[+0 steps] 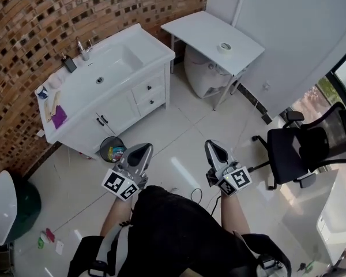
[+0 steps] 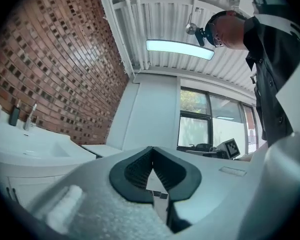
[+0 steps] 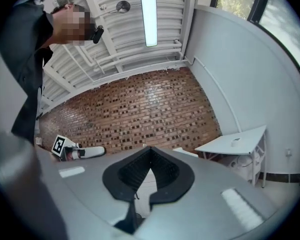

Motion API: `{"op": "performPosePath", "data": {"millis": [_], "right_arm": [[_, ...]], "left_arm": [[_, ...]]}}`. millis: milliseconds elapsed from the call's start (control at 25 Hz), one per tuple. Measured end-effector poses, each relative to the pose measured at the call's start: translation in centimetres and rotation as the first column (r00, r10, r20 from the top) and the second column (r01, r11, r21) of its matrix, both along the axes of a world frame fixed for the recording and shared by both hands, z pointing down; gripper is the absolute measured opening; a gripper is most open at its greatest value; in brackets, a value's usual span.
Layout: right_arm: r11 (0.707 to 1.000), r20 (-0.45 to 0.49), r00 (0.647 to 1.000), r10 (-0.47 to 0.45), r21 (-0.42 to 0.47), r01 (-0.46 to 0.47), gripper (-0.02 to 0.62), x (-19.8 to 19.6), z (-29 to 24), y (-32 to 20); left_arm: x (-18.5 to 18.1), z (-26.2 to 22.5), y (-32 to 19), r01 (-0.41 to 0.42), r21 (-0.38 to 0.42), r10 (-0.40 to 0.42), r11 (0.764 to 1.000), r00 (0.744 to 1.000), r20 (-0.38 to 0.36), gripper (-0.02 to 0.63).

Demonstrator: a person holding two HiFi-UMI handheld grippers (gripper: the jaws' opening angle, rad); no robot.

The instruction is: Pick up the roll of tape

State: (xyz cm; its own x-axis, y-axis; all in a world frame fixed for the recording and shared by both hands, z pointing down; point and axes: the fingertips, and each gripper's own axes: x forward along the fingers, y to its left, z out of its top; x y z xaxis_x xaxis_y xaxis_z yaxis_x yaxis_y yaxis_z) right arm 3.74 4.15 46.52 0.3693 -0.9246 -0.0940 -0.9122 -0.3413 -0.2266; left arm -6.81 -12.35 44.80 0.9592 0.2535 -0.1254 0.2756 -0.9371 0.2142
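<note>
Tape roll (image 1: 224, 47) lies flat on the small white desk (image 1: 199, 30) at the far side of the room, near that desk's right-hand edge as I look down from the head view. It rests on one face with the hole upward, so its axis stands upright. A ring like this has no long side across the desk, so I judge that any line across its rim would serve for a grasp.

Both tools are low in the head view, close to my body and well apart from the desk, with open floor (image 1: 184, 126) between. The right hand-held gripper (image 1: 214, 148) is the nearer of the two: the roll lies ahead of it and a little to the right. The left hand-held gripper (image 1: 143, 150) points more toward the sink cabinet (image 1: 112, 91), so the roll is ahead and well off to its right.

In the right gripper view the roll (image 3: 235, 141) shows as a small pale ring on the desk (image 3: 250, 134), right of the line of the jaws. There the right hand-held gripper (image 3: 150, 149) has its jaws pressed together on nothing. The left hand-held gripper (image 2: 151, 151) is likewise closed and empty in its own view, which does not show the roll.

I judge the right one must swing right, close the distance and open.
</note>
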Motion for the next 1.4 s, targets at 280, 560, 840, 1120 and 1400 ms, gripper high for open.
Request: {"op": "performPosePath", "data": {"millis": [280, 560, 840, 1120, 1400], "right_arm": [[0.984, 0.055, 0.983, 0.176, -0.007, -0.176, 0.006, 4.1, 1.5, 6.9], [0.957, 0.045, 0.956, 0.291, -0.026, -0.291, 0.006, 9.4, 2.0, 9.5], [0.939, 0.009, 0.939, 0.343, -0.018, -0.343, 0.006, 15.5, 0.2, 9.4], [0.924, 0.000, 0.925, 0.379, -0.041, -0.379, 0.006, 20.7, -0.3, 9.3], [0.914, 0.003, 0.915, 0.403, -0.046, -0.402, 0.006, 25.8, 0.0, 8.8]], "left_arm": [[7.5, 1.4, 5.1, -0.172, -0.012, 0.172, 0.985, 0.985, 0.028, 0.002], [14.8, 1.7, 6.7, -0.264, -0.011, 0.264, 0.964, 0.964, 0.019, 0.002], [22.7, 0.3, 6.4, -0.318, -0.008, 0.318, 0.948, 0.948, -0.023, 0.002], [28.8, 0.9, 5.9, -0.340, -0.032, 0.341, 0.940, 0.940, 0.002, 0.002], [34.4, 1.2, 5.2, -0.361, -0.036, 0.362, 0.932, 0.932, 0.008, 0.002]]}}
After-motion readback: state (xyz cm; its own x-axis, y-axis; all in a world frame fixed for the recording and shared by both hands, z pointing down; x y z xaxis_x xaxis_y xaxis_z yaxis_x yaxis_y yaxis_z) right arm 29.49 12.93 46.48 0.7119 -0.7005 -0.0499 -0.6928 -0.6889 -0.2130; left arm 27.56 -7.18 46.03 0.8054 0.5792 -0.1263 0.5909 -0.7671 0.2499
